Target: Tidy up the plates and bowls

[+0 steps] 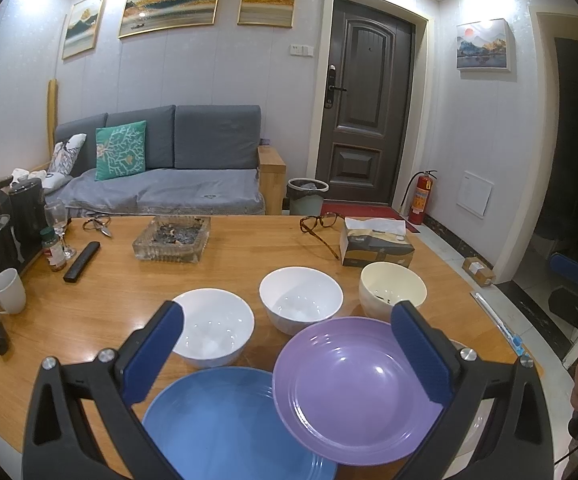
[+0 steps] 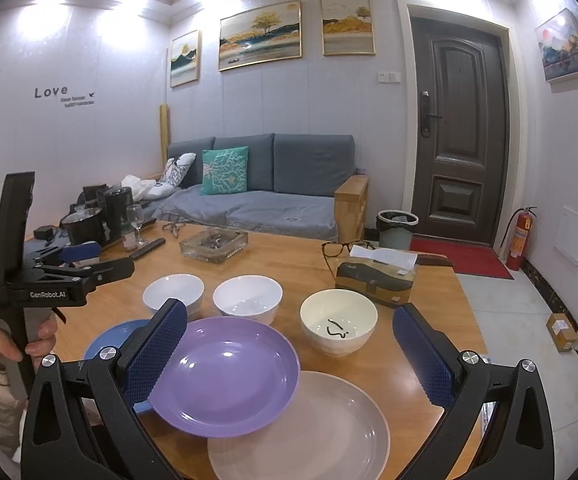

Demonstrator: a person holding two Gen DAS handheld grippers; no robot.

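1. Purple plate (image 2: pixel 225 376): glossy, deep-welled, its edges overlapping the blue plate on the left and the pale plate in front.
2. Blue plate (image 1: pixel 225 424): flat on the wooden table, partly covered by the purple plate.
3. Pale pinkish plate (image 2: pixel 309 436): flat, nearest the table edge.
4. Two white bowls (image 2: pixel 173 292) (image 2: pixel 247 294): upright, side by side behind the plates.
5. Cream bowl (image 2: pixel 339 322): upright, to their right, with dark scraps inside.

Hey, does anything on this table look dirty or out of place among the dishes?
Yes. The cream bowl has dark scraps in its bottom, unlike the two clean white bowls. The purple plate sits tilted, overlapping the blue and pink plates.
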